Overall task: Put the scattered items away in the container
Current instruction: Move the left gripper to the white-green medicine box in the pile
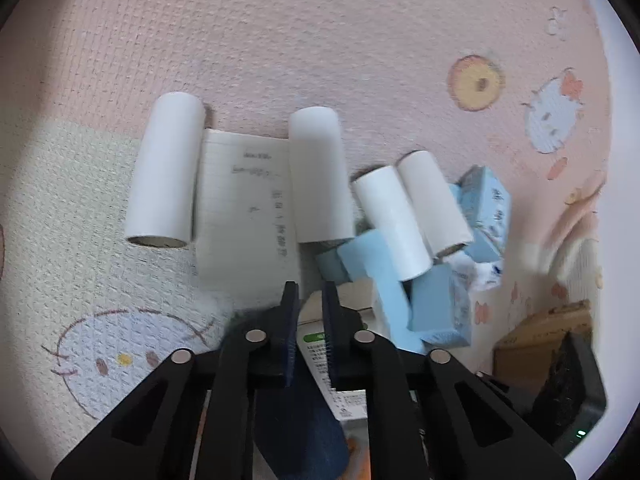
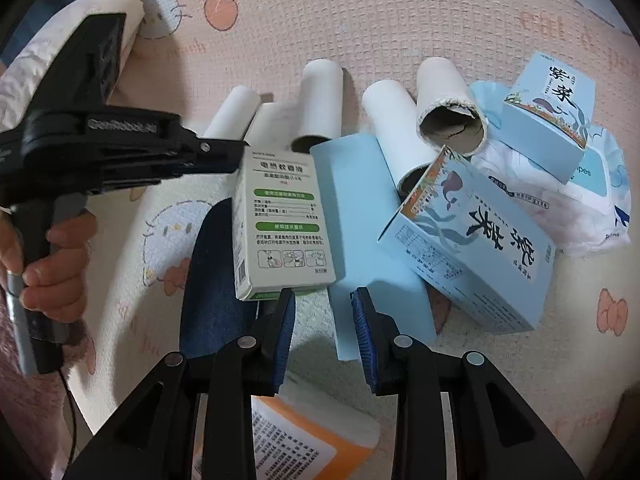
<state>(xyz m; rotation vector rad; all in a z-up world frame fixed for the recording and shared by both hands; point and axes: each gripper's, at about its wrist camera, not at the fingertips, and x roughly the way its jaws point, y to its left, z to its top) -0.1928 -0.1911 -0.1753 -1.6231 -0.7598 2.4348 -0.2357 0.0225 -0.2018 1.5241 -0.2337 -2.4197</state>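
Note:
My left gripper (image 1: 311,290) is shut on the top edge of a white and green box (image 1: 316,344). In the right wrist view that box (image 2: 284,224) stands tilted up from the mat, with the left gripper (image 2: 240,152) reaching in from the left, held by a hand (image 2: 52,256). My right gripper (image 2: 324,296) hangs low over the pile with its fingers apart. A plain light blue box (image 2: 360,220) has its left edge in the gap, but the left pad is clear of it. Several white paper rolls (image 1: 164,172) lie on the mat.
Two printed light blue boxes (image 2: 480,248) (image 2: 548,116), a wipes pack (image 2: 580,200) and a lined paper sheet (image 1: 244,208) lie among the rolls. A dark blue item (image 2: 212,280) and an orange packet (image 2: 304,440) lie near. A brown cardboard box (image 1: 540,332) sits at lower right.

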